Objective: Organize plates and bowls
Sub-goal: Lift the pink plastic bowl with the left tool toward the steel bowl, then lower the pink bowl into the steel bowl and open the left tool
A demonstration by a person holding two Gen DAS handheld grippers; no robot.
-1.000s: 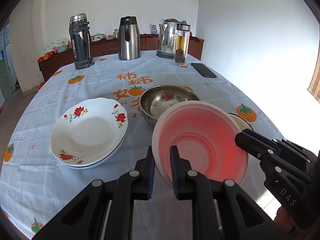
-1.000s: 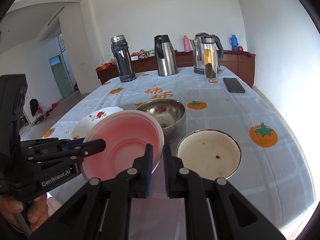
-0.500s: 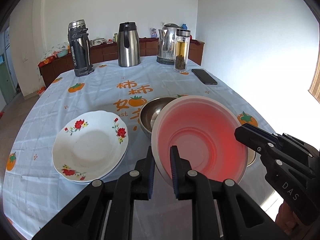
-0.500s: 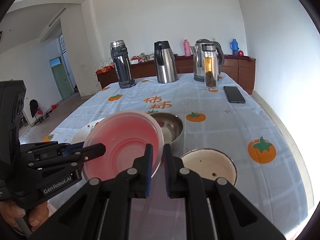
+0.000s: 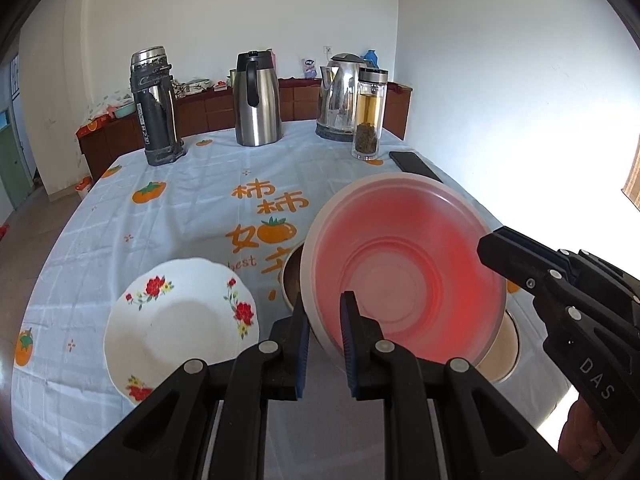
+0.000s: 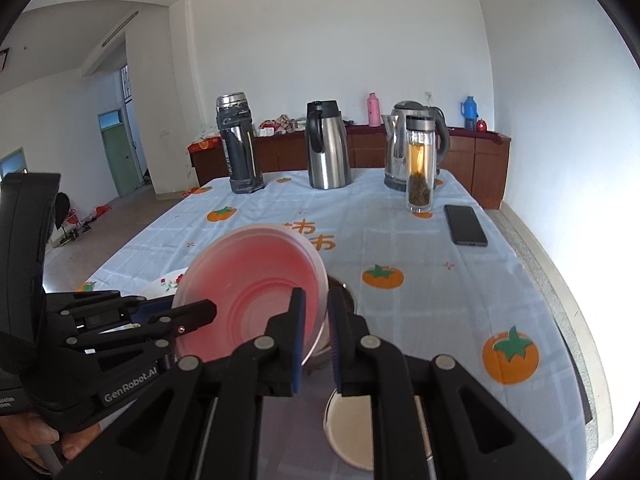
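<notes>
Flowered plate (image 5: pixel 180 316) sits near the table's (image 5: pixel 120 232) front-left edge. Next over, the left gripper (image 5: pixel 324 332) pinches the pink bowl's (image 5: pixel 404 272) near rim, and the right gripper (image 6: pixel 316 336) is clamped on its other side, so the bowl hangs in the air above the steel bowl (image 5: pixel 291 276). Looks like mid-carry; next they'd lower it level into a bowl and let go together.

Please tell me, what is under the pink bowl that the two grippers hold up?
Under the pink bowl, a steel bowl stands on the tablecloth, mostly covered. Beside it, a cream bowl shows partly. What the steel bowl contains cannot be seen.
</notes>
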